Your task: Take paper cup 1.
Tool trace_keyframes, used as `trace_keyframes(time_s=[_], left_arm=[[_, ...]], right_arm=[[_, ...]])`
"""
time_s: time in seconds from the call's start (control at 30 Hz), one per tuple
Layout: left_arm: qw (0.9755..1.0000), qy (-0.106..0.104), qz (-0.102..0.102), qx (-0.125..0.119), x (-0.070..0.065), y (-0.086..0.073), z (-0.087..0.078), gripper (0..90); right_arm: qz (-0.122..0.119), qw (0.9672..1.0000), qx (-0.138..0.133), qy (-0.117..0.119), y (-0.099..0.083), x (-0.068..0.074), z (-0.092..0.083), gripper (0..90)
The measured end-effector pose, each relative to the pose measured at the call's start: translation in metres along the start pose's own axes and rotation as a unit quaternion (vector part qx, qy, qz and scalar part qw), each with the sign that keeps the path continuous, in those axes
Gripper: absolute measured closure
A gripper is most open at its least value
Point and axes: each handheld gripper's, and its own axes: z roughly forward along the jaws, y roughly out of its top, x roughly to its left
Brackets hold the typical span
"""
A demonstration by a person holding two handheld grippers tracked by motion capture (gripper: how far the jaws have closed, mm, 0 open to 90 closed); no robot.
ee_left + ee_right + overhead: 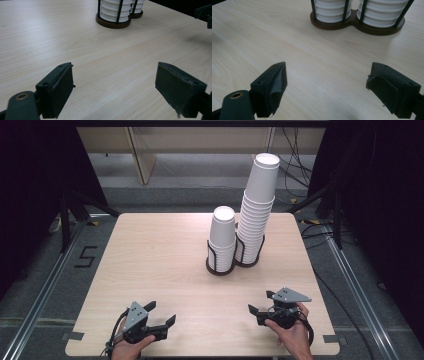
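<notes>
Two stacks of white paper cups stand upside down in a dark twin wire holder (220, 268) on the far right part of the wooden table (150, 265). The short stack (222, 237) is on the left and the tall stack (257, 205) leans slightly beside it. My left gripper (161, 312) rests low near the front left edge, open, with nothing between its jaws (115, 82). My right gripper (260, 301) sits near the front right edge, also open and empty (327, 80). Both gripper views look toward the holder base (112, 23) (357, 25), well ahead of the jaws.
Bare wood lies between both grippers and the holder. Metal floor rails (45, 285) run along both sides of the table, with cables (300, 165) on the floor behind. Part of the other gripper (203, 12) shows at the top right of the left gripper view.
</notes>
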Motion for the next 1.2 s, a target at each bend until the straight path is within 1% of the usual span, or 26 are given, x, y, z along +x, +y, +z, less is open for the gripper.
trace_keyframes(time_s=[0.07,0.1,0.13,0.17,0.23,0.27,0.3,0.37,0.4,0.5,0.53,0.6,0.63,0.67,0.7,0.73,0.77,0.83,0.87,0.9,0.93,1.0,1.03,1.1,1.17,1.2], left_arm=[[1.0,-0.002,0.0,-0.005,0.001,0.0,0.001,14.4],[1.0,-0.002,0.0,-0.005,0.001,0.0,0.001,14.4],[1.0,-0.001,0.001,-0.004,0.002,0.0,0.0,14.4],[1.0,0.001,0.003,-0.006,0.002,0.0,0.0,14.4],[1.0,0.0,0.002,-0.008,0.001,0.0,0.001,14.4],[1.0,-0.001,0.003,-0.007,0.001,-0.001,0.001,14.3],[1.0,0.0,0.006,-0.003,0.0,-0.001,0.0,14.4],[0.9999,-0.002,0.012,-0.008,-0.001,-0.001,0.001,14.4],[0.9999,-0.004,0.013,-0.008,-0.001,-0.001,0.001,14.3],[0.9998,-0.003,0.016,-0.009,-0.001,-0.002,0.001,14.4],[0.9998,-0.001,0.018,-0.007,-0.002,-0.002,0.001,14.4],[0.9998,-0.001,0.02,-0.006,-0.002,-0.002,0.001,14.4],[0.9998,-0.004,0.02,-0.009,-0.002,-0.002,0.001,14.4],[0.9998,-0.003,0.019,-0.01,-0.002,-0.002,0.001,14.4],[0.9998,-0.003,0.02,-0.009,-0.002,-0.002,0.001,14.4],[0.9998,0.0,0.019,-0.006,-0.002,-0.001,0.0,14.4],[0.9998,-0.003,0.019,-0.007,-0.002,-0.002,0.001,14.4],[0.9998,-0.002,0.02,-0.006,-0.002,-0.002,0.001,14.3],[0.9998,-0.002,0.018,-0.008,-0.002,-0.002,0.001,14.4],[0.9998,-0.002,0.016,-0.009,-0.003,-0.002,0.001,14.4],[0.9998,-0.002,0.016,-0.009,-0.003,-0.002,0.001,14.4],[0.9998,-0.002,0.018,-0.007,-0.002,-0.002,0.001,14.4],[0.9998,0.003,0.019,-0.002,-0.002,-0.002,0.0,14.4],[0.9998,0.0,0.017,-0.007,-0.002,-0.002,0.001,14.4],[0.9998,0.0,0.017,-0.006,-0.002,-0.002,0.001,14.4],[0.9998,0.001,0.017,-0.006,-0.002,-0.002,0.001,14.4]], right_arm=[[-0.002,1.0,-0.002,-0.002,0.0,0.0,0.0,16.2],[0.012,0.9999,0.008,-0.007,0.001,0.002,-0.002,16.3],[0.012,0.9999,0.008,-0.007,0.001,0.002,-0.002,16.3],[-0.013,0.9999,0.0,-0.01,0.001,-0.001,-0.001,16.4],[-0.011,0.9999,-0.003,-0.009,0.001,-0.001,-0.001,16.4],[-0.005,1.0,-0.004,-0.002,0.001,0.0,0.0,16.4],[-0.011,0.9999,-0.007,-0.008,0.002,0.0,-0.001,16.3],[0.003,1.0,-0.006,-0.005,0.003,0.002,-0.001,16.2],[-0.013,0.9998,-0.01,-0.008,0.003,0.0,-0.001,16.2],[-0.013,0.9998,-0.012,-0.008,0.004,0.0,0.0,16.1],[-0.016,0.9998,-0.014,-0.003,0.006,-0.001,0.0,16.1],[-0.013,0.9997,-0.018,-0.006,0.006,0.0,0.001,16.1],[-0.017,0.9996,-0.022,-0.007,0.008,-0.001,0.0,16.1],[-0.015,0.9997,-0.021,-0.007,0.009,-0.001,-0.001,16.1],[0.0,0.9998,-0.018,-0.003,0.009,0.001,0.0,16.1],[0.0,0.9998,-0.018,-0.003,0.009,0.001,0.0,16.1],[-0.015,0.9996,-0.023,-0.006,0.009,-0.002,0.0,16.2],[-0.01,0.9996,-0.027,-0.005,0.009,-0.001,0.001,16.2],[-0.016,0.9996,-0.023,-0.006,0.011,-0.002,0.0,16.2],[-0.004,0.9997,-0.026,-0.001,0.012,0.0,0.001,16.2],[-0.004,0.9997,-0.026,-0.001,0.012,0.0,0.001,16.2],[-0.008,0.9995,-0.03,0.002,0.015,0.001,0.002,16.3],[-0.024,0.9992,-0.033,0.0,0.022,-0.002,0.002,16.3],[-0.019,0.9988,-0.044,0.001,0.03,-0.002,0.003,16.5],[-0.021,0.9988,-0.044,-0.002,0.033,-0.003,0.003,16.5],[-0.016,0.999,-0.042,-0.001,0.038,-0.003,0.003,16.5]])
